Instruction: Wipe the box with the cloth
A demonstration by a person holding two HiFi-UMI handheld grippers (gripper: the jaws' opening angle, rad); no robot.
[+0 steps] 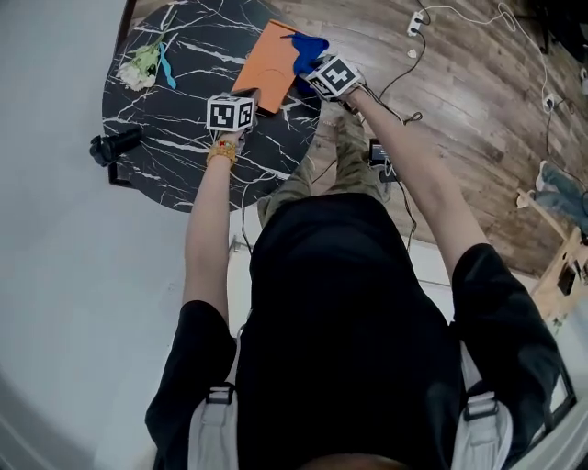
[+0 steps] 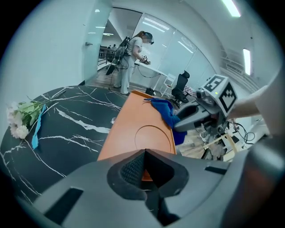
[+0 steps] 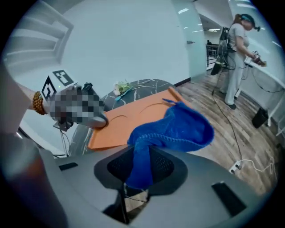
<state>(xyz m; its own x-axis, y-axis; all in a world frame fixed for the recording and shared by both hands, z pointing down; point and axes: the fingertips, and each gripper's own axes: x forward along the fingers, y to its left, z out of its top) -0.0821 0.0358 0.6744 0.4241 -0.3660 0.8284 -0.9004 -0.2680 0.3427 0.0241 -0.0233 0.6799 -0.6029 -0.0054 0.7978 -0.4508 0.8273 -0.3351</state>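
Note:
A flat orange box [image 1: 271, 55] [image 2: 142, 129] [image 3: 133, 116] lies on the black marble table [image 1: 184, 138]. My left gripper [image 1: 260, 99] [image 2: 144, 162] is shut, and its closed tips rest on the box's near corner; the right gripper view shows the left gripper [image 3: 95, 121] touching the box there. My right gripper [image 1: 310, 62] [image 3: 140, 164] is shut on a blue cloth [image 1: 308, 48] [image 3: 178, 129]. The cloth [image 2: 164, 111] hangs over the box's right edge, bunched between the jaws. In the left gripper view the right gripper [image 2: 187, 118] is beside the box.
White flowers with a blue ribbon [image 1: 140, 66] [image 2: 20, 120] lie at the table's far left. A black device [image 1: 115, 144] sits at the table's left edge. Cables [image 1: 413, 23] run over the wooden floor. Another person [image 2: 131, 53] [image 3: 236, 49] stands in the background.

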